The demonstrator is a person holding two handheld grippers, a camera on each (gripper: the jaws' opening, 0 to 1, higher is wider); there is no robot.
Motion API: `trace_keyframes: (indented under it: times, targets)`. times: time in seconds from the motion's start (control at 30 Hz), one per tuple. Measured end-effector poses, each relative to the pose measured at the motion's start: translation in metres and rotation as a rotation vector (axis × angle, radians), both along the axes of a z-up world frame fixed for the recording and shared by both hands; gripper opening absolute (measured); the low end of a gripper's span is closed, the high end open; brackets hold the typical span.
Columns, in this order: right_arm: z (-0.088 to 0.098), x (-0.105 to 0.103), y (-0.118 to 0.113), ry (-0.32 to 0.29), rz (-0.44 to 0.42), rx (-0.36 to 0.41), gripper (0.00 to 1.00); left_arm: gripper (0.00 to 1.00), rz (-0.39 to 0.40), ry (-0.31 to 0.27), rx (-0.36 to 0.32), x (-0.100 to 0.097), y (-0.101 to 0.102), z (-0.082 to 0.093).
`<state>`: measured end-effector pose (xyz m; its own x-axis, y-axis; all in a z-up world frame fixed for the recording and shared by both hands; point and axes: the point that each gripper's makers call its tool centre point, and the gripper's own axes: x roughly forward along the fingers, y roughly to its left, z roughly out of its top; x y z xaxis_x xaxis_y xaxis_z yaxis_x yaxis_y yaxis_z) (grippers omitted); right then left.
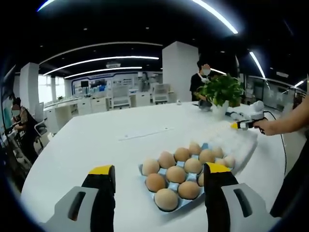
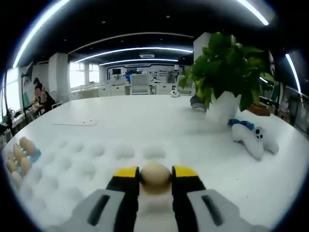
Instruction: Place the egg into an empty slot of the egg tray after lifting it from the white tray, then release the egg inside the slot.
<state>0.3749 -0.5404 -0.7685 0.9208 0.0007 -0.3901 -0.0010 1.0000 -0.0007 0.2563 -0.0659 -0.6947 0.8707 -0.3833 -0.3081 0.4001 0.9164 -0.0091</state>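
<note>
In the right gripper view, the right gripper (image 2: pixel 155 180) pinches the egg (image 2: pixel 155 178) between its yellow-tipped jaws, above the white tray (image 2: pixel 87 162). The left gripper (image 1: pixel 157 186) has jaws spread, nothing between them. Beyond it the egg tray (image 1: pixel 186 171) holds brown eggs. Farther off stands a potted plant (image 2: pixel 227 72).

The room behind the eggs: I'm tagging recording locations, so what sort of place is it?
Probably an open-plan office or showroom: a big white table, rows of white desks behind, ceiling light strips, and a potted plant.
</note>
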Motion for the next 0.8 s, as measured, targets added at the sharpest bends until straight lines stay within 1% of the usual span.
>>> trace_keyframes:
  times: [0.1, 0.2, 0.37, 0.47, 0.6, 0.63, 0.7, 0.73, 0.77, 0.8]
  targets:
    - [0.005, -0.002, 0.000, -0.008, -0.001, 0.012, 0.25, 0.76, 0.000, 0.004, 0.001, 0.000, 0.000, -0.002]
    - [0.014, -0.004, 0.001, -0.026, 0.002, 0.021, 0.25, 0.76, -0.005, 0.004, 0.002, -0.001, 0.000, -0.002]
    - [0.029, -0.005, 0.016, -0.057, 0.032, 0.047, 0.25, 0.78, -0.009, 0.007, 0.002, 0.000, -0.001, -0.003]
    - [0.038, -0.004, 0.032, -0.077, 0.064, 0.067, 0.25, 0.79, -0.012, 0.009, -0.003, 0.000, -0.002, -0.003]
    - [0.050, -0.002, 0.064, -0.105, 0.133, 0.087, 0.25, 0.81, -0.012, 0.025, -0.013, 0.000, -0.004, -0.006]
    - [0.052, 0.000, 0.074, -0.111, 0.160, 0.100, 0.25, 0.81, -0.012, 0.024, -0.013, 0.000, -0.004, -0.006]
    - [0.055, 0.001, 0.085, -0.119, 0.175, 0.117, 0.25, 0.81, -0.010, 0.021, -0.013, 0.000, -0.003, -0.005]
    - [0.058, 0.001, 0.097, -0.125, 0.209, 0.134, 0.25, 0.81, -0.009, 0.021, -0.011, 0.000, -0.002, -0.005]
    - [0.058, 0.001, 0.102, -0.125, 0.212, 0.137, 0.25, 0.81, -0.008, 0.021, -0.010, -0.001, -0.002, -0.005]
    - [0.060, 0.002, 0.112, -0.131, 0.240, 0.136, 0.25, 0.81, -0.006, 0.021, -0.012, -0.001, -0.001, -0.005]
